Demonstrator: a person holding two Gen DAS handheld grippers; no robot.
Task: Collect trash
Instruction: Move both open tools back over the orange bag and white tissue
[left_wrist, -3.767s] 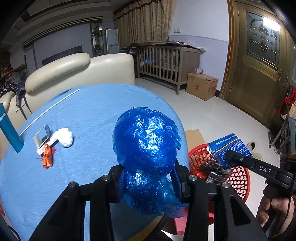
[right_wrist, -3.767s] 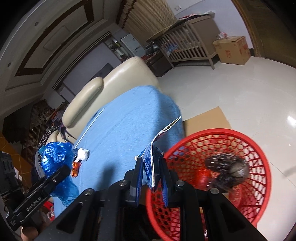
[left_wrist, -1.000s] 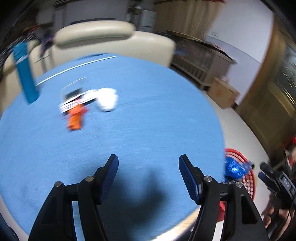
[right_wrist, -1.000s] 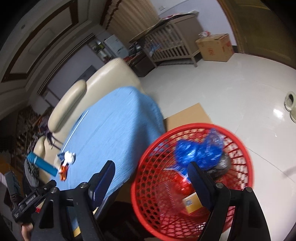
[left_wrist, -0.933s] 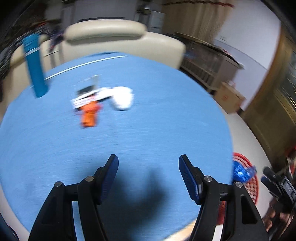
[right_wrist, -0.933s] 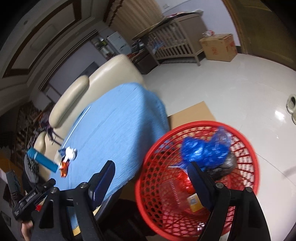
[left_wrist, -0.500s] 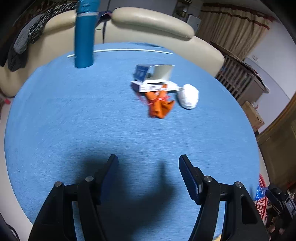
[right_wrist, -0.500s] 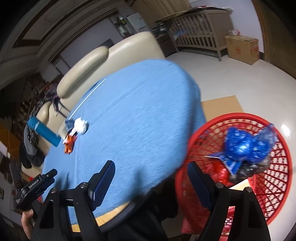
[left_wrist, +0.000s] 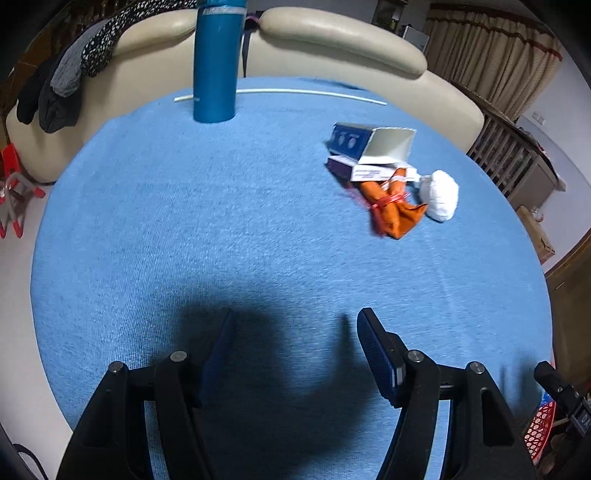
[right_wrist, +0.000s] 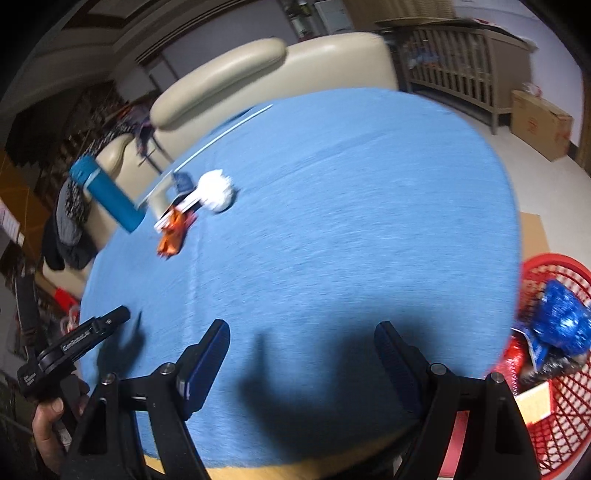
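Observation:
On the round blue table (left_wrist: 184, 229) lie an orange wrapper (left_wrist: 391, 212), a white crumpled wad (left_wrist: 441, 195) and an open blue-and-white carton (left_wrist: 373, 155), clustered at the far right in the left wrist view. My left gripper (left_wrist: 295, 332) hovers open over bare cloth, well short of them. In the right wrist view the same wrapper (right_wrist: 171, 236), wad (right_wrist: 218, 190) and carton (right_wrist: 181, 184) sit far left. My right gripper (right_wrist: 301, 341) is open and empty above the near table edge. The red basket (right_wrist: 554, 406) beside the table holds a blue plastic bag (right_wrist: 563, 325).
A tall teal bottle (left_wrist: 216, 62) stands upright at the table's far side, with a white rod (left_wrist: 295, 92) lying behind it. A cream sofa (left_wrist: 332, 37) curves behind the table. A hand (right_wrist: 48, 424) holds the left gripper's handle at lower left.
Both grippers, which earlier dropped the blue bag and a carton into the basket, have swung away from it over the table. The trash cluster now sits closer in both views.

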